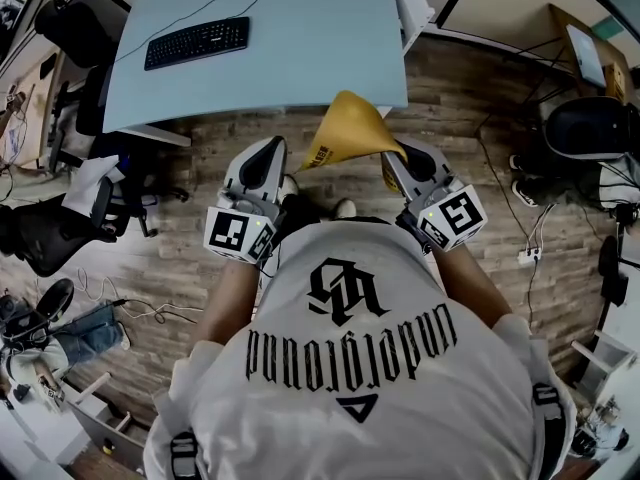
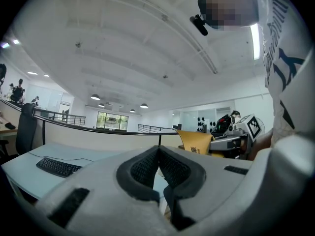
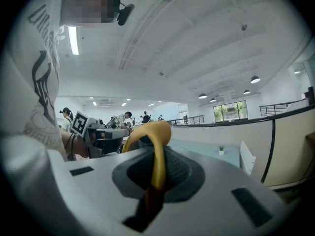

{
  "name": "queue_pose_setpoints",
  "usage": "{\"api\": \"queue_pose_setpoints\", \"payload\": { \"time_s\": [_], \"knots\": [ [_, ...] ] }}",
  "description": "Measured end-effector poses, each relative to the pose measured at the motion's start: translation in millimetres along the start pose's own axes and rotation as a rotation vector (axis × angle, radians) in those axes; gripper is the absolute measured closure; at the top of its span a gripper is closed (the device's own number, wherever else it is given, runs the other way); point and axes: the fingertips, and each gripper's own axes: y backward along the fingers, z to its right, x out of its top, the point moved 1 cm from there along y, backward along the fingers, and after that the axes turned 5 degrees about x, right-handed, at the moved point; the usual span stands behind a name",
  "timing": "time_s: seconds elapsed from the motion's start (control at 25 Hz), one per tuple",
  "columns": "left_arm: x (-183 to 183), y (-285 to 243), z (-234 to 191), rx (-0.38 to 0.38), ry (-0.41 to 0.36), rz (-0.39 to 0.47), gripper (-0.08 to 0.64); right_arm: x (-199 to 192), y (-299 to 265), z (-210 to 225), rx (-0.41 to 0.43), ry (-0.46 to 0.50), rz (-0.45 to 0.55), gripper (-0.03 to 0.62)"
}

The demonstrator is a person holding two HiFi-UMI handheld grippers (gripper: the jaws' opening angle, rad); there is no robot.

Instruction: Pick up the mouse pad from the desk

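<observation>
The yellow mouse pad (image 1: 348,128) sits at centre frame, lifted off the pale desk (image 1: 300,48) in the upper part, its edge clamped in the right gripper (image 1: 395,168); the left gripper (image 1: 262,163) beside it is closed, empty; the pick-up looks done.

White T-shirt (image 1: 480,398) with black gothic lettering (image 1: 350,353)

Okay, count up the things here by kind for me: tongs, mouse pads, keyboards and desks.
Tongs: 2 (left tongs, right tongs)
Mouse pad: 1
Keyboard: 1
Desk: 1
Total: 5
</observation>
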Motion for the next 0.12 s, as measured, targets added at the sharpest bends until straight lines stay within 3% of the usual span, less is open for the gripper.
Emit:
{"api": "queue_pose_setpoints", "payload": {
  "time_s": [0.12],
  "knots": [
    [-0.3,-1.9,2.3,0.000,-0.001,-0.002,0.552,0.1,1.5,1.6,0.006,-0.006,0.000,0.569]
  ]
}}
